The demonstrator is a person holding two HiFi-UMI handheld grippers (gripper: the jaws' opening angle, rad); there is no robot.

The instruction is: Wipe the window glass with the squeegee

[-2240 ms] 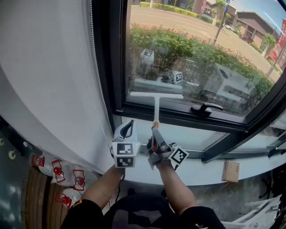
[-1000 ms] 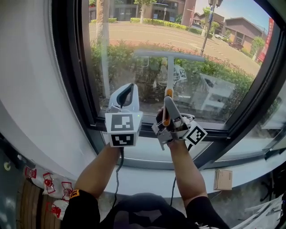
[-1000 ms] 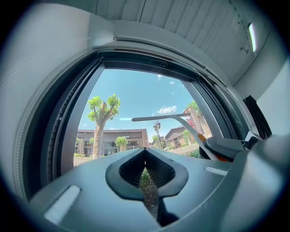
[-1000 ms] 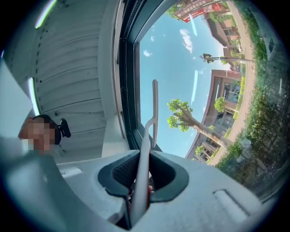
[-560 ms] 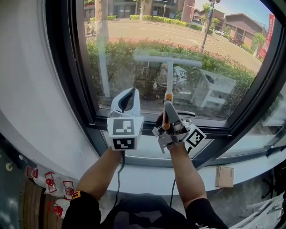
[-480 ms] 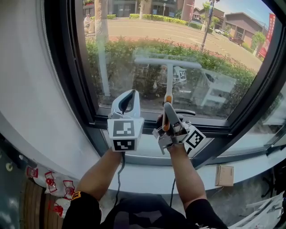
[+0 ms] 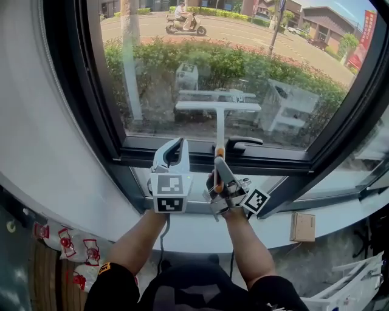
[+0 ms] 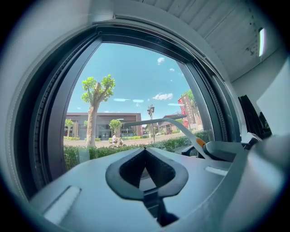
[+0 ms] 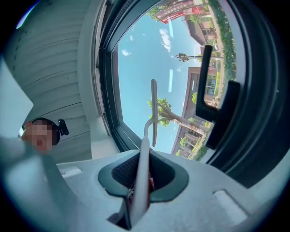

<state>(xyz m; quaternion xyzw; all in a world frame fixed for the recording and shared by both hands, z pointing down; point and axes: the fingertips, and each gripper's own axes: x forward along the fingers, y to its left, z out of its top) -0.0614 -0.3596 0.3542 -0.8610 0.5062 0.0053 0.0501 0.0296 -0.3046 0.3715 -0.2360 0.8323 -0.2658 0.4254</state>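
The right gripper is clamped on the squeegee, low on its shaft, just below and left of the window handle. In the right gripper view the jaws of that gripper press both sides of the pale shaft, and the squeegee runs up from them to its blade, with the black handle to the right. The orange collar of the shaft sits just left of the handle. The blade lies level against the glass, above the handle and spanning both sides of it.

The left gripper hangs left of the handle, beside the right one and apart from it. In its own view the left gripper has its jaw tips together with nothing between them, and the squeegee shows off to the right.

The dark frame runs under the handle and up the far left, where it meets a white wall. The sill lies below the handle, under both grippers. A small cardboard box sits on the sill, below and right of the handle. Bags with red print lie far down to the left. Through the glass, above the handle, are a hedge, a road, and a scooter rider.
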